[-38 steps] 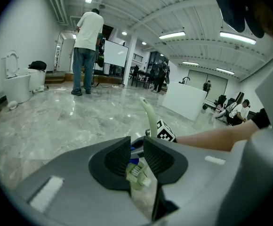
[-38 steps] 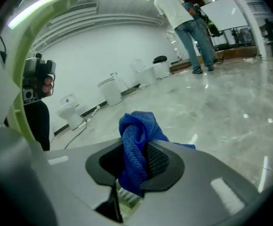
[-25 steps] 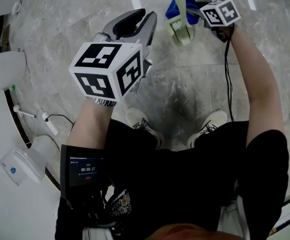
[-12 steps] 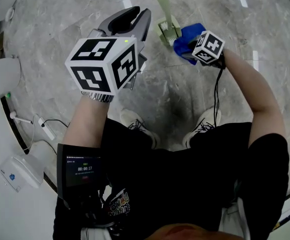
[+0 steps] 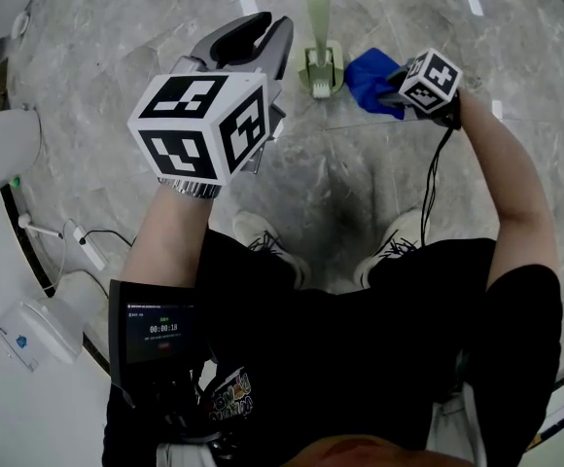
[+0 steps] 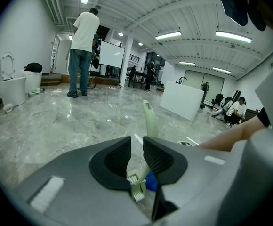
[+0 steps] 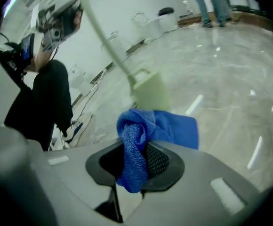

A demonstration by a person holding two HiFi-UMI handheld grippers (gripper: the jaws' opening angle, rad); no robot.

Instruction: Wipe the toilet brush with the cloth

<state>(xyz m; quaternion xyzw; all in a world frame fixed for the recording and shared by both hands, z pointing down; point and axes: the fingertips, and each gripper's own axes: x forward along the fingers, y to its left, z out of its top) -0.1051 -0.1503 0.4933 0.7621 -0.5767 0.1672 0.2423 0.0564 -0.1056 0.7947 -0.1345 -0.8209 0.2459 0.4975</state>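
The right gripper (image 7: 135, 160), pinching the cloth (image 5: 370, 74), sits just right of the brush (image 5: 321, 68) head, whose handle runs away from the person. The left gripper (image 6: 136, 149), jaws apart and gripping nothing, hangs farther back.

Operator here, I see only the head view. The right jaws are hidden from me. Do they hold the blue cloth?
Observer: Yes, the right gripper view shows the right gripper shut on a bunched fold of the blue cloth.
Operator: And the left jaws?
Observer: The left gripper is slightly open and grips nothing; the toilet brush shows through its gap, farther off.
Operator: Is anybody near?
Observer: One person in a white shirt stands far across the hall.
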